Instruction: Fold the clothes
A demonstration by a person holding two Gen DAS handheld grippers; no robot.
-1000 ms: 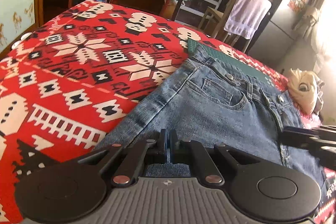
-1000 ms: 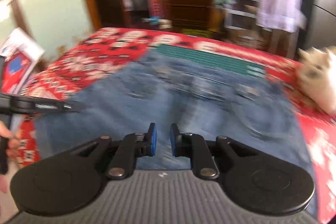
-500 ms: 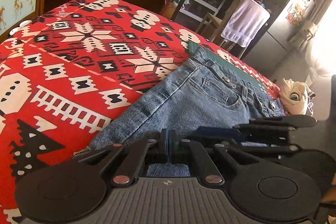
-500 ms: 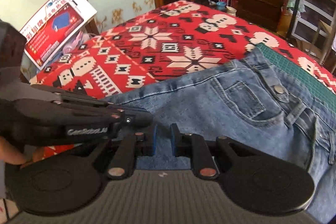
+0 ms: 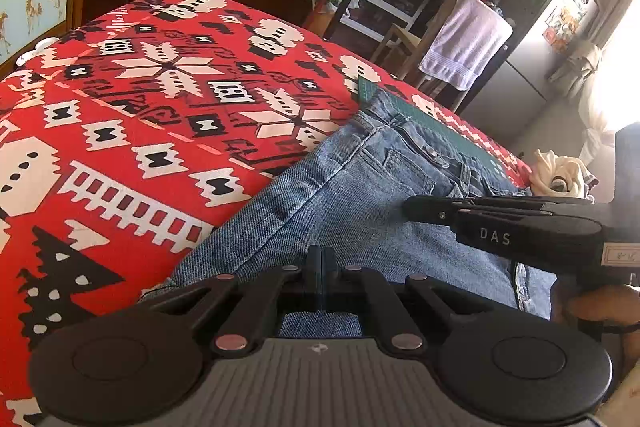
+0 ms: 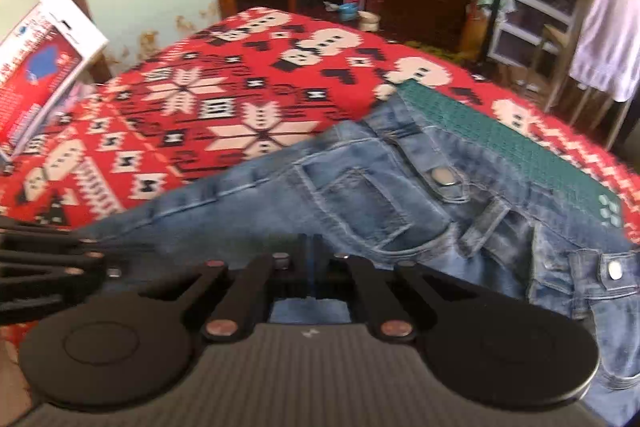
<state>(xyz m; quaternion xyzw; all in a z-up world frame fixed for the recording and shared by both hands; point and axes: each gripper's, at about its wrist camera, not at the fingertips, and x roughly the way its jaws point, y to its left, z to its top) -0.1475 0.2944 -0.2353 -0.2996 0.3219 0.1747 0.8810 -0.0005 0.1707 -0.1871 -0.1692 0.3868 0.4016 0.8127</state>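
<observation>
right gripper (image 6: 311,247) jaws just closed on jeans (image 6: 360,203) | left gripper (image 5: 322,259) jaws stay pinched on denim

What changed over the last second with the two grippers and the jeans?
The right gripper swung across the jeans from their middle to beside the left gripper, and its jaws have just been closing; they now look shut at the near denim edge, though a grip on the cloth is not clear. The left gripper stayed shut at that edge. The jeans still lie flat on the red blanket.
</observation>
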